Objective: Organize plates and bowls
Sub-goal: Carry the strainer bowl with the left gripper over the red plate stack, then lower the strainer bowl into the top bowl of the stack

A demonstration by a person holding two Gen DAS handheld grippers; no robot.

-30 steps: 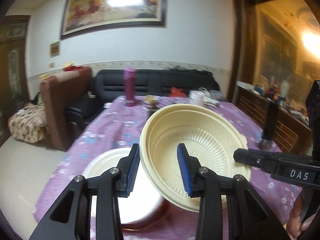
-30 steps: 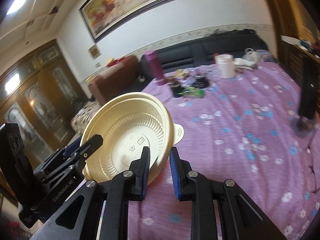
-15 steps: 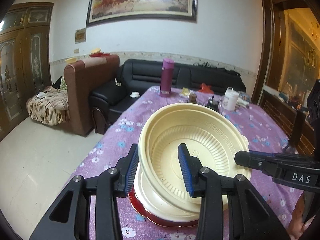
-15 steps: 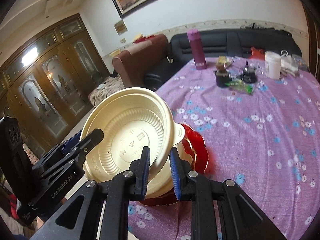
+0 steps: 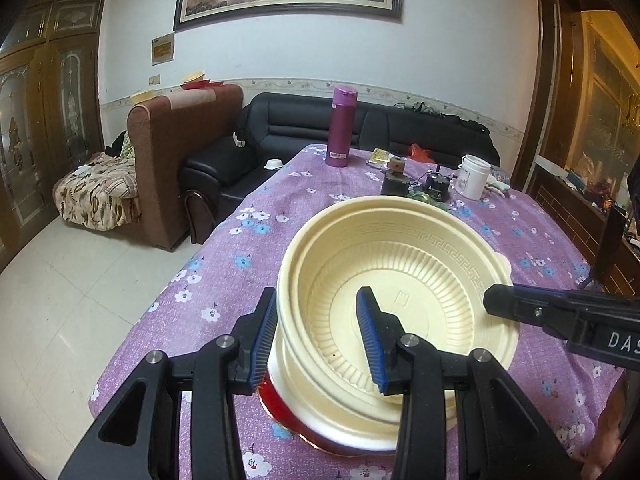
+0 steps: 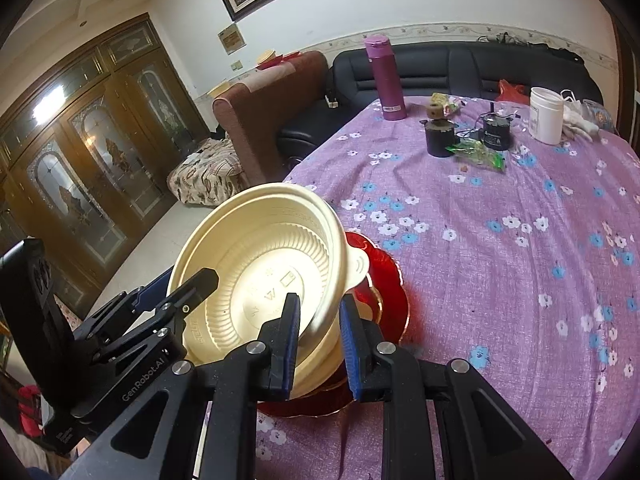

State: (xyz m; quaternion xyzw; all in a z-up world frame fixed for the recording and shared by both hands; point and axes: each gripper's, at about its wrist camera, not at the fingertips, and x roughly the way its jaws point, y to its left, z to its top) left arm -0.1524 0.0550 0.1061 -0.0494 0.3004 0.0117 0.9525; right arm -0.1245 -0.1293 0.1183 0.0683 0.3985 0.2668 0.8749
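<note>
Left gripper [image 5: 318, 336] and right gripper [image 6: 319, 338] jaws both clamped.

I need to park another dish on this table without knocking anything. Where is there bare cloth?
Bare tablecloth lies right of the red plate and between it and the far cluster. Crowded: the far end, with purple flask, white jar and dark canisters, and the near-left stack around the cream bowl.

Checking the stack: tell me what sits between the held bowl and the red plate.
Another cream bowl, nested under the held bowl, on the red plate; right wrist view.
</note>
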